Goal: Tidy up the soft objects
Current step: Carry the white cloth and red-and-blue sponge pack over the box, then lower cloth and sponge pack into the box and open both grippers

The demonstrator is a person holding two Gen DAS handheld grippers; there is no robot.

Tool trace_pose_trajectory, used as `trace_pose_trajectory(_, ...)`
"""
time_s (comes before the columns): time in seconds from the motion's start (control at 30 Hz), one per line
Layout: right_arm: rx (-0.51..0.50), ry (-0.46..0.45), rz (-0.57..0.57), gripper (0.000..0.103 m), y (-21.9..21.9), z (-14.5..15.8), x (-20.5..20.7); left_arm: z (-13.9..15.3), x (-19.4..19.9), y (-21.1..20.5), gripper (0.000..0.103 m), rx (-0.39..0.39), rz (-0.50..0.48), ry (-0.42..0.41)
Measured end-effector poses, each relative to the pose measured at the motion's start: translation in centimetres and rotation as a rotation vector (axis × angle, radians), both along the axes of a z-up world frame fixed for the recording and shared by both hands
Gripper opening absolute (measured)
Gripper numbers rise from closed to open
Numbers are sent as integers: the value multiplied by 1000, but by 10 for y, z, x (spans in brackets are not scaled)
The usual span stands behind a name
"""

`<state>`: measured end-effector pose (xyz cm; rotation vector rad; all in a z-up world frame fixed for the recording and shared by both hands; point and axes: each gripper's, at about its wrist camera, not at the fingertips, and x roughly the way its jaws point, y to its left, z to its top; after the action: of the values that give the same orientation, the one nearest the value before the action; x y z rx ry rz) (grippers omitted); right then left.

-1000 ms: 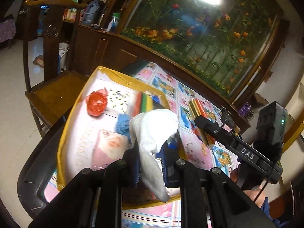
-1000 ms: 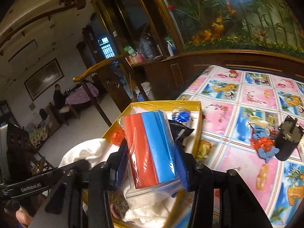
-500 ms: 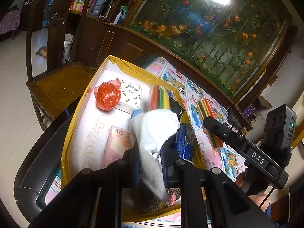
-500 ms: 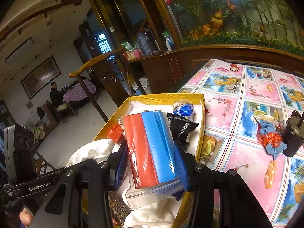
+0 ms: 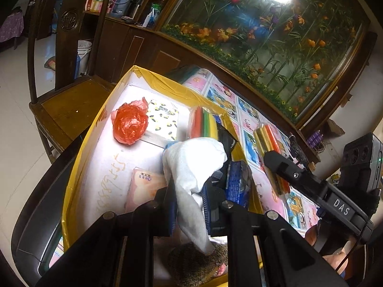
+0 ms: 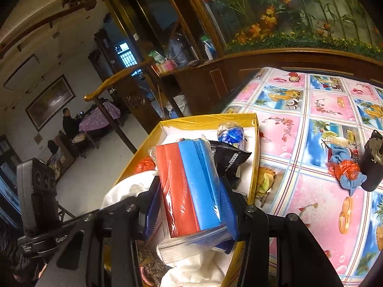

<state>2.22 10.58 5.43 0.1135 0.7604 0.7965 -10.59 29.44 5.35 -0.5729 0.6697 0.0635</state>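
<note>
White cloth (image 5: 191,162) in downward-tilted left tool (image 5: 188,196)

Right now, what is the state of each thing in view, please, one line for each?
Left gripper: shut on the white cloth.
Right gripper: shut on the red and blue pack.
Yellow box: open, partly filled.
Red plastic bag: crumpled, lying in the box.
Black pouch: in the box.

Plastic ball (image 5: 130,125) in box (image 5: 167,85), touching tissue pack (image 5: 162,122), seemingly.
</note>
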Motion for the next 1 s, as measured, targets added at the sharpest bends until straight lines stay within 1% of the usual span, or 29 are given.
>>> trace_pose_trajectory(0.07,-23,14,-5,51,4,-7,2,-4,3,2,16,-6,11,17)
trace_pose_trajectory(0.23,-79,16,4,51,20,-20,1,-13,6,5,16,-10,16,37)
trace_pose_trajectory(0.3,-114,-4,11,51,28,-22,-3,-14,6,7,16,-3,30,39)
trace_pose_trajectory(0.37,-132,-15,25,51,34,-24,-7,-17,6,11,16,-13,41,40)
trace_pose_trajectory(0.43,-168,-44,31,51,40,-26,-11,-18,8,13,16,-18,47,43)
trace_pose_trajectory(0.57,-175,-61,48,51,40,-27,-15,-18,7,13,17,-11,43,44)
trace_pose_trajectory(0.67,-170,-77,61,52,38,-27,-20,-18,7,12,22,-8,41,37)
trace_pose_trajectory(0.77,-166,-90,77,53,38,-25,-25,-17,5,12,36,-18,51,26)
trace_pose_trajectory(0.8,-166,-93,83,53,39,-24,-26,-16,4,12,39,-19,52,20)
trace_pose_trajectory(0.83,-164,-97,88,55,39,-22,-29,-14,3,12,41,-17,56,18)
trace_pose_trajectory(0.87,-154,-103,92,58,38,-20,-31,-13,2,11,45,-15,60,15)
trace_pose_trajectory(0.93,-130,-112,97,64,34,-16,-34,-11,-1,11,48,-17,66,10)
trace_pose_trajectory(1.0,-103,-123,95,66,28,-10,-36,-9,-2,10,52,-22,71,8)
